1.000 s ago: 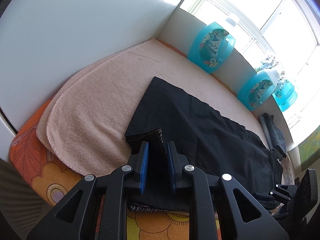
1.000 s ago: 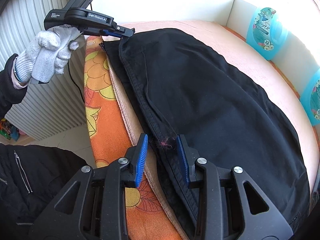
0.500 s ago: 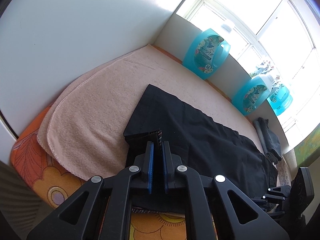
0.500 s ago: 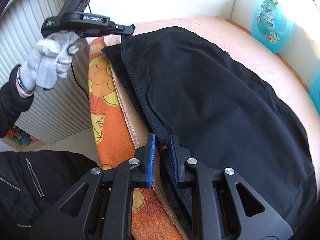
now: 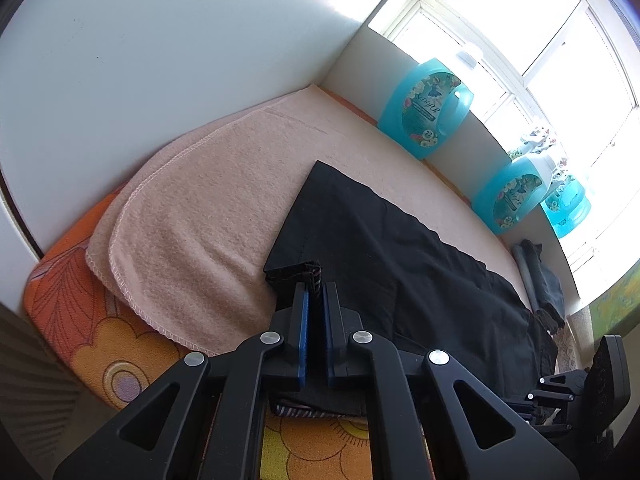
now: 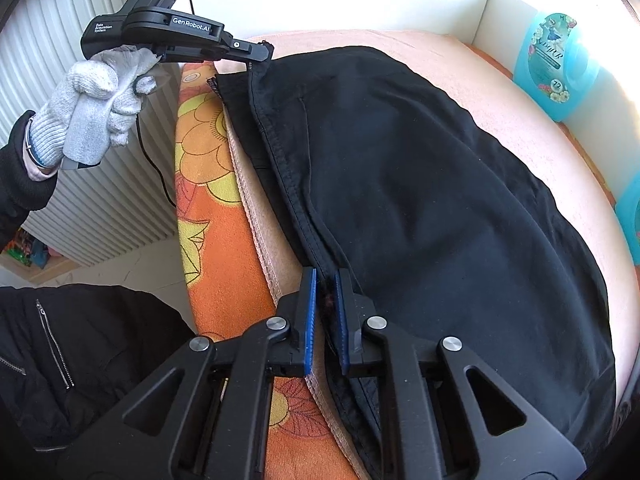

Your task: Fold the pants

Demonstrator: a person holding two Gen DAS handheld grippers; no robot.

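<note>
The left gripper (image 5: 316,292) is pinching the pants (image 5: 392,256) hem corner; the right gripper (image 6: 326,292) is pinching their near-edge seam. Bare pink towel (image 5: 200,216) is lying open toward the wall

The pants (image 6: 420,200) are black, of a matte woven cloth, and lie spread flat and lengthwise across a pink towel (image 5: 200,208) on the table. One leg end, a straight hem with square corners, lies toward the white wall. A stitched seam runs along the near edge, which sits close to the towel's border. At the hem corner (image 5: 308,272) the cloth is lifted slightly and turned, showing striped lining. Further along, the near seam is bunched up into a small ridge (image 6: 326,292).
</note>
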